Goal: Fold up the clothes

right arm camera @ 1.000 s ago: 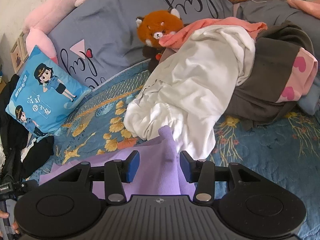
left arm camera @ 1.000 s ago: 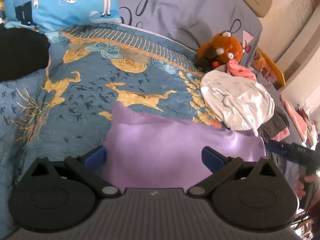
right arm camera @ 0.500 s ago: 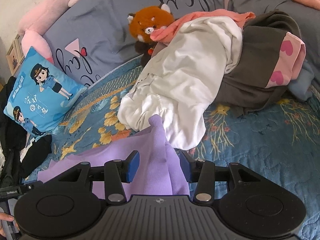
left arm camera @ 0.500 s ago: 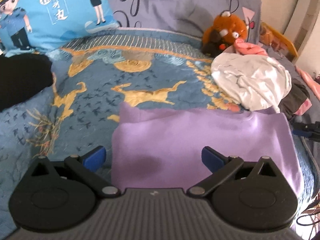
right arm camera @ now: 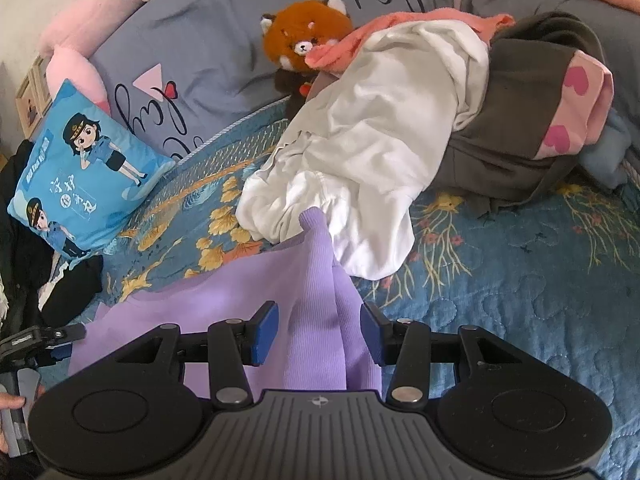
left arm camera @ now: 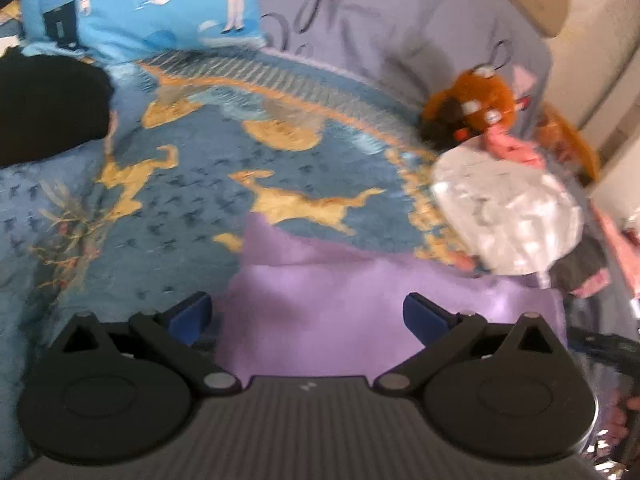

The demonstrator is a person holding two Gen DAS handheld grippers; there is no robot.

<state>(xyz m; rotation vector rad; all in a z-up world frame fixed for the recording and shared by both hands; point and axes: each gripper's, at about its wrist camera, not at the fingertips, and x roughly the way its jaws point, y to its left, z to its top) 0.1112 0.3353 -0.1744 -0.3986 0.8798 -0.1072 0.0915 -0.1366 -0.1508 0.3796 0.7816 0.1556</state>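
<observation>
A purple garment [left arm camera: 360, 312] lies spread on the blue patterned bedspread [left arm camera: 200, 200]. My left gripper [left arm camera: 308, 316] hovers over its left part with the jaws wide open and nothing between the pads. My right gripper [right arm camera: 318, 332] is shut on a bunched ridge of the same purple garment [right arm camera: 320, 300], whose tip rests against a white garment [right arm camera: 380, 152]. The left gripper [right arm camera: 40, 340] also shows at the left edge of the right wrist view, with a person's fingers under it. The left wrist view is blurred.
A pile of clothes sits at the right: the white garment [left arm camera: 508, 216], a dark grey piece [right arm camera: 520, 128] and pink heart-print fabric [right arm camera: 576, 108]. A red-panda plush [right arm camera: 308, 36] leans on grey pillows. A blue cartoon cushion [right arm camera: 84, 168] and black clothing [left arm camera: 48, 112] lie at the left.
The left wrist view has swung sideways and is now motion-blurred, with its jaws still wide. The right gripper keeps its hold, and the purple tip sits slightly higher on the white garment.
</observation>
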